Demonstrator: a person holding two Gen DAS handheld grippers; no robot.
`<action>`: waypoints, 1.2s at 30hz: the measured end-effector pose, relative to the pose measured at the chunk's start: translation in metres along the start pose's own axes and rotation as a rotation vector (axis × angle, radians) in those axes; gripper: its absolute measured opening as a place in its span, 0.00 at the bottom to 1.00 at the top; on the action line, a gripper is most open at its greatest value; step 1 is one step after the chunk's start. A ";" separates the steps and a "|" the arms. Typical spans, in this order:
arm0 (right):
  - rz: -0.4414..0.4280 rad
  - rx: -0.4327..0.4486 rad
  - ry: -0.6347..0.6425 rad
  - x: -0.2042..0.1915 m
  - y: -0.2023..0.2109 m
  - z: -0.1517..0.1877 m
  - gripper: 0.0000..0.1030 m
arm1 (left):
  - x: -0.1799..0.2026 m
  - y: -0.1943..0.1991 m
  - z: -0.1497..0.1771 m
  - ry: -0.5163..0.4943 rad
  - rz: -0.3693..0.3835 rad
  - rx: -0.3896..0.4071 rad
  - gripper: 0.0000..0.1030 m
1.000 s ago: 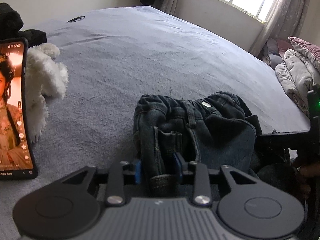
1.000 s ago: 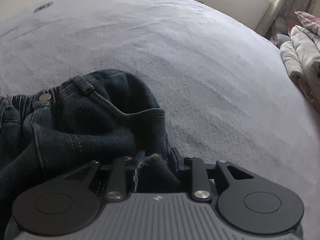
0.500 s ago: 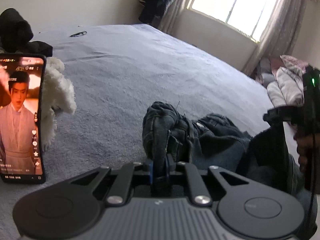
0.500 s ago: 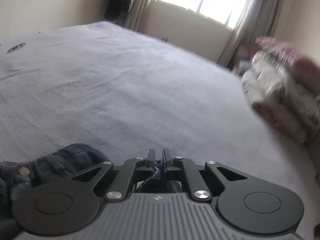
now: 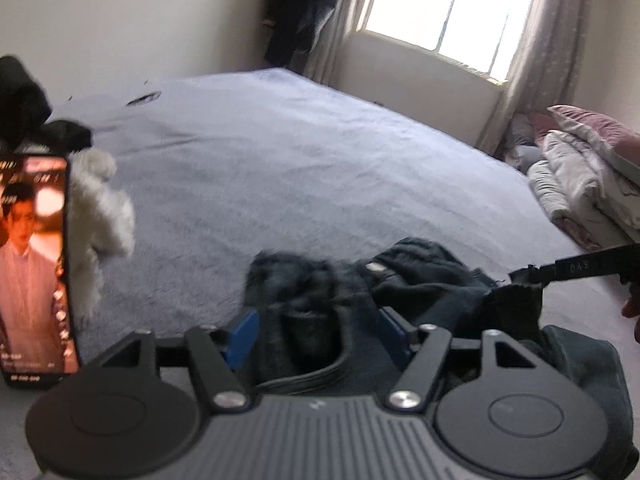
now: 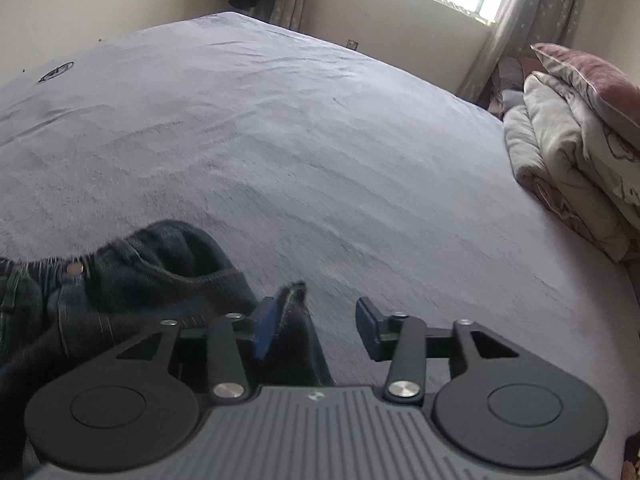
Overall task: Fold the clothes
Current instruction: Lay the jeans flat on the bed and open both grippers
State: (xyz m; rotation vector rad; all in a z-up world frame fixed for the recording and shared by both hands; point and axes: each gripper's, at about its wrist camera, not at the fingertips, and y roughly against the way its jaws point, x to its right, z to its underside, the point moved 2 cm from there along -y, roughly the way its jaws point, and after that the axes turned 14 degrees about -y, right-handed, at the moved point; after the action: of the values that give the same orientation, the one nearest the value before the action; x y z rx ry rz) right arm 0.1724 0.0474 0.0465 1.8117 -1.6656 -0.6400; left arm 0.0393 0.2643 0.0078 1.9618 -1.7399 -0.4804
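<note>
Dark blue jeans point(image 5: 404, 280) lie bunched on the grey bed point(image 5: 280, 168). My left gripper point(image 5: 319, 334) hovers just over their near edge. Its jaws are opening, and denim sits loosely between the blue pads point(image 5: 244, 336) without being pinched. In the right wrist view the jeans point(image 6: 140, 280) lie at lower left. My right gripper point(image 6: 316, 328) is also opening. A frayed denim corner point(image 6: 296, 312) leans on its left pad while the right pad stands apart. The left wrist view shows the right gripper's finger point(image 5: 580, 268) at the right edge, beside that corner.
A phone point(image 5: 34, 264) playing a video stands at the left against a white plush toy point(image 5: 100, 208), with black clothes point(image 5: 24, 108) behind. Folded bedding and a pink pillow point(image 6: 568, 148) are stacked at the right. A small dark item point(image 6: 56, 72) lies far back.
Both grippers were clamped on the denim half a second ago; now their jaws are spread. Both have risen, the right one more, and the jeans have slumped onto the bed.
</note>
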 end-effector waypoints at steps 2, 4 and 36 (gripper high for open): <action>0.000 -0.015 -0.024 0.014 0.005 0.004 0.51 | 0.008 0.002 -0.001 -0.016 0.031 0.020 0.71; 0.001 -0.031 -0.052 0.028 0.009 0.008 0.54 | 0.016 0.004 -0.002 -0.033 0.067 0.032 0.71; 0.017 -0.112 -0.419 0.126 -0.004 0.078 0.11 | 0.041 -0.006 0.020 -0.110 0.164 -0.031 0.72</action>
State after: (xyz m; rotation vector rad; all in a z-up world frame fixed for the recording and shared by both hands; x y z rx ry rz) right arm 0.1342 -0.0855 -0.0064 1.6595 -1.8612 -1.1438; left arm 0.0384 0.2215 -0.0104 1.7829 -1.9303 -0.5624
